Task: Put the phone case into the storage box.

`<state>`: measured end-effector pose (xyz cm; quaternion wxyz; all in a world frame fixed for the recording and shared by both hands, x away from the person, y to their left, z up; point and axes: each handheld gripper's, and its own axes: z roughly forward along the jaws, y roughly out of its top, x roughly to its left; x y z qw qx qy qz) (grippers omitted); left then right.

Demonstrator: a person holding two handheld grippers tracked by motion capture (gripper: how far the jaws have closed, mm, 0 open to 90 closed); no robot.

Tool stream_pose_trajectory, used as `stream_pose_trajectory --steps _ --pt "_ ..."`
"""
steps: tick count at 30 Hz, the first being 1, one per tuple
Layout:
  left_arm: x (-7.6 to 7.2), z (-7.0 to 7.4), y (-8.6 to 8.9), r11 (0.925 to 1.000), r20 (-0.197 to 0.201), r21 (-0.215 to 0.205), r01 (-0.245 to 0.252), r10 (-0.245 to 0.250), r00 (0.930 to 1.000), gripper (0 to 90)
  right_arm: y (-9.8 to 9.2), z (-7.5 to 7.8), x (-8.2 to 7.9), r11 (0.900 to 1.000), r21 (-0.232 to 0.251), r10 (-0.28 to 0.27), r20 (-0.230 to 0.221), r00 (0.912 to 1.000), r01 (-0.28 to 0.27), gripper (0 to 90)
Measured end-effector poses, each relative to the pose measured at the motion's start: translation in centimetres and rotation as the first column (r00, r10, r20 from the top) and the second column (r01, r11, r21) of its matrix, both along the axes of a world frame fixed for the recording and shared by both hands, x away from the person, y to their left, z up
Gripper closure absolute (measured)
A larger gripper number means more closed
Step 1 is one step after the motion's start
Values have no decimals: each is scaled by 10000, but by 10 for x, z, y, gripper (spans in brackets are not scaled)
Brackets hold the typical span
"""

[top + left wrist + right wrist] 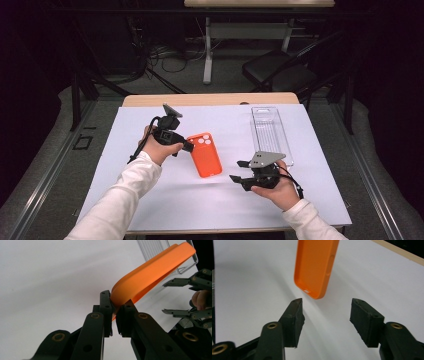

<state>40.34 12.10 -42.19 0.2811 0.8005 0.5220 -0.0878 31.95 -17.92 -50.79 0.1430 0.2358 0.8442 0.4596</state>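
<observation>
An orange phone case (205,155) with camera holes near its top sits at the middle of the white sheet. My left gripper (187,146) is shut on the case's upper left edge. In the left gripper view the jaws (115,312) pinch the rim, and the case (152,270) slants up and away. It seems lifted a little off the sheet. My right gripper (236,170) is open to the right of the case's lower end, its fingers pointing at it. In the right gripper view the case (315,267) hangs just beyond the open gripper (325,312), apart from both pads.
A clear plastic box (270,132) lies lengthwise on the right of the white sheet (150,200), close behind my right hand. The table's wooden edge (210,99) runs along the far side. A dark chair (275,70) stands on the floor beyond.
</observation>
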Motion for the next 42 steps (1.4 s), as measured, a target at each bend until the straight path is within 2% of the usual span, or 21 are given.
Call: stream_pose_trajectory --steps 2,7,13,18,21,25,31,36,42 --pt "0 2 -1 10000 -45 29 -62 62 10000 845 1 2 2 9997 -27 -223 -54 9997 223 378" --pt "2 6 -3 9999 -16 156 -6 7 10000 844 1 10 9 9986 -198 -495 -216 9985 491 358" --pt "3 7 -6 9998 -145 208 6 -3 9999 844 -1 21 19 9971 -96 -760 -673 9948 755 295" --pt "4 7 -8 9996 -203 253 -131 136 9997 843 0 30 25 9951 -157 -985 -608 9933 977 225" --pt "4 7 -9 9996 -330 243 -128 136 9994 843 1 34 29 9941 -215 -1077 -849 9905 1063 217" --pt "3 6 -11 9996 -440 256 -150 161 9989 843 2 37 33 9930 -351 -1157 -810 9900 1132 187" --pt "3 6 -13 9999 -676 69 -116 120 9976 843 5 40 35 9933 -564 -1046 -727 9919 1006 202" --pt "3 4 -15 9998 -701 193 -97 110 9975 843 7 44 36 9926 -799 -970 -698 9928 913 238" --pt "2 2 -20 9993 -702 368 -54 79 9975 843 11 49 37 9909 -1066 -868 -429 9953 818 279"
